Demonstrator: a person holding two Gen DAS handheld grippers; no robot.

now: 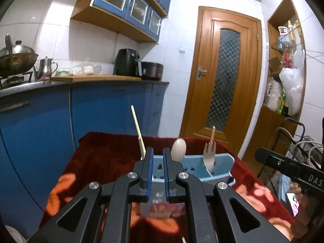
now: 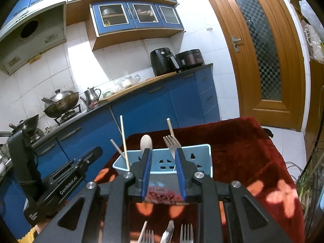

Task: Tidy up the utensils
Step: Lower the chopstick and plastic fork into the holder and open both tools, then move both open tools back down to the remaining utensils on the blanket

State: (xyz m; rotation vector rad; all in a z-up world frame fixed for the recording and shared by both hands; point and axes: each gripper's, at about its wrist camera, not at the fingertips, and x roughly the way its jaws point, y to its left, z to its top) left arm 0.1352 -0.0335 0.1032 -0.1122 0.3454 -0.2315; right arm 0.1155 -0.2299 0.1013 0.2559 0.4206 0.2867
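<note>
Both my left gripper (image 1: 157,174) and right gripper (image 2: 163,174) hover empty, fingers apart, before the blue caddy (image 2: 199,151) holding chopsticks (image 2: 124,139), spoon (image 2: 146,141) and fork (image 2: 171,141); next I'd drop the right one straight onto a loose fork (image 2: 186,232) by its handle.

Both fisheye views are evenly, fairly brightly lit by indoor light, with strong barrel distortion that bends the door (image 1: 226,77) and the cabinets (image 2: 137,16) toward the rims, and black vignette corners at 10 and 2 o'clock. A bright glare patch sits on the white wall tiles (image 2: 81,60) around 10 o'clock in the right wrist view, with a softer sheen at 11 o'clock in the left one. The red cloth (image 1: 105,154) shows dark shadowed folds, and nearby things at 6 o'clock blur out of focus.
</note>
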